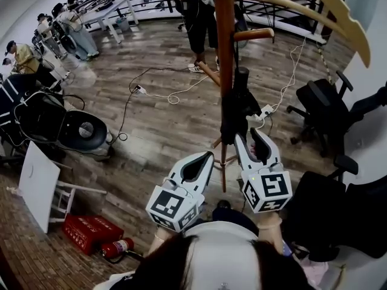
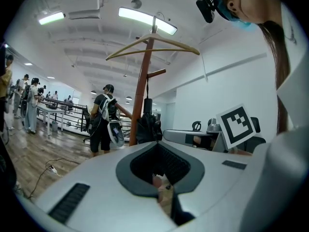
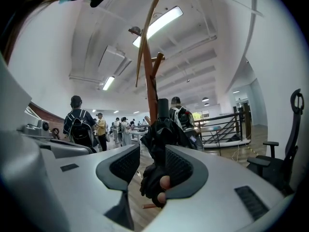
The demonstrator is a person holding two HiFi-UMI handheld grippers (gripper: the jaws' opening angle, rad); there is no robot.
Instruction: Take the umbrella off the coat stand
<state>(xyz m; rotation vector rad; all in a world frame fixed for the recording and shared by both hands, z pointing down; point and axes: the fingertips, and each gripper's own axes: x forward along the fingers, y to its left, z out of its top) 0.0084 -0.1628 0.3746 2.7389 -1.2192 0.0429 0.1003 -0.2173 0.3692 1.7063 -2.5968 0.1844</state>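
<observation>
the black folded umbrella (image 1: 237, 110) is hanging down beside the brown pole of the coat stand (image 1: 225, 35), under a short wooden peg (image 1: 254, 34). its closed cloth is bunching out in the middle and its top end is pointing up. in the right gripper view the umbrella (image 3: 164, 129) is sitting right between the two jaws.

the right gripper (image 1: 248, 136) is pointing at the umbrella with its jaws standing apart, one on each side of the low part. there is a gap at the left pad, so it is not squeezing the umbrella. the left gripper (image 1: 210, 154) is waiting just beside it, lower and to the left, with its jaw tips together and nothing between them. in the left gripper view the umbrella (image 2: 147, 124) and the coat stand (image 2: 141, 95) are showing past its tips.

the coat stand is standing on a wood floor (image 1: 157, 125). a black office chair (image 1: 323, 107) is sitting to the right. a red box (image 1: 91, 231) and a fire extinguisher (image 1: 118, 246) are lying on the floor down at the left. people are standing far behind the stand.
</observation>
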